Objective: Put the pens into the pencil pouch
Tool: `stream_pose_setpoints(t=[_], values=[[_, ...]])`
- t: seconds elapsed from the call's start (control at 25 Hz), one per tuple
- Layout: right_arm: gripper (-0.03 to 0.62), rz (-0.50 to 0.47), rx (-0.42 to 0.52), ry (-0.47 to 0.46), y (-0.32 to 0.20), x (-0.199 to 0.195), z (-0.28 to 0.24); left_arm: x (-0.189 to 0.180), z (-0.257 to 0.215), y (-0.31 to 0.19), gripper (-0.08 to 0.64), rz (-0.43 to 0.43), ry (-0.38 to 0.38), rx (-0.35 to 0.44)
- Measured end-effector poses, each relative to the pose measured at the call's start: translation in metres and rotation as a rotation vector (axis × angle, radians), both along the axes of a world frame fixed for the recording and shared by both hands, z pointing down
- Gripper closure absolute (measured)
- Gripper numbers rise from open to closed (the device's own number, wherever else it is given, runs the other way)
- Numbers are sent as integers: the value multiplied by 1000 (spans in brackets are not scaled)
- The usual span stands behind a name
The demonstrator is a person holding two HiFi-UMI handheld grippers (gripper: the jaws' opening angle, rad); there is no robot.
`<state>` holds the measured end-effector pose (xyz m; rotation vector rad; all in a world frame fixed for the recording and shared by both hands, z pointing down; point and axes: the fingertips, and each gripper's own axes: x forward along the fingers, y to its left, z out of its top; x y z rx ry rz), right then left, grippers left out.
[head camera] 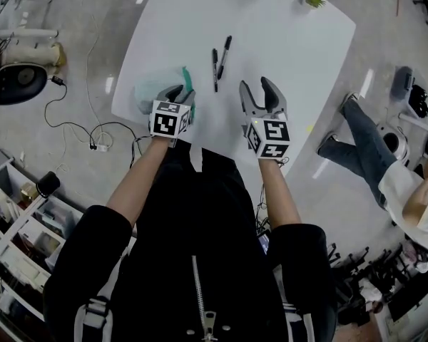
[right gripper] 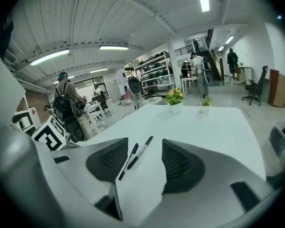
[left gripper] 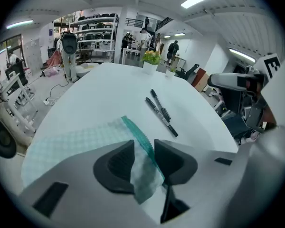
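Left tool (left gripper: 143, 146) unclenched astride pencil pouch (left gripper: 76, 144) corner; right tool (right gripper: 145, 144) unclenched, empty; two pens (left gripper: 161, 117) near pouch on white table (left gripper: 109, 89).

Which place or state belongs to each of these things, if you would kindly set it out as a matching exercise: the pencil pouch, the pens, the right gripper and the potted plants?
Things:
A. pencil pouch
B. pens
C. right gripper
D. potted plants

Places or states:
1. at the far edge of the table
2. open, nothing between its fingers
3. one corner lies between the fingers of the left gripper
4. side by side mid-table, outside the pouch

Pairs: A-3, B-4, C-2, D-1
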<state>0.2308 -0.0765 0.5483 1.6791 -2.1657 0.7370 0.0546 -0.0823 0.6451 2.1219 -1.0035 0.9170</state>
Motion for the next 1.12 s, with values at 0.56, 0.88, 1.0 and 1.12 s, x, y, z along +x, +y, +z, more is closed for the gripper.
stream_pose_setpoints(t=[0.56,0.88,1.0,1.12], values=[[374,-40,-42,-3,10,-22,19,-7,4,1,520,-22,38,5],[374,-65,-74,4,12,-38,30,-14,-22,1,523,-23,107,41],[374,-79,-101,9,13,-44,40,-15,-27,-1,525,-29,131,41],[379,-106,-134,14,13,-56,53,-15,-30,-2,525,-34,157,37]])
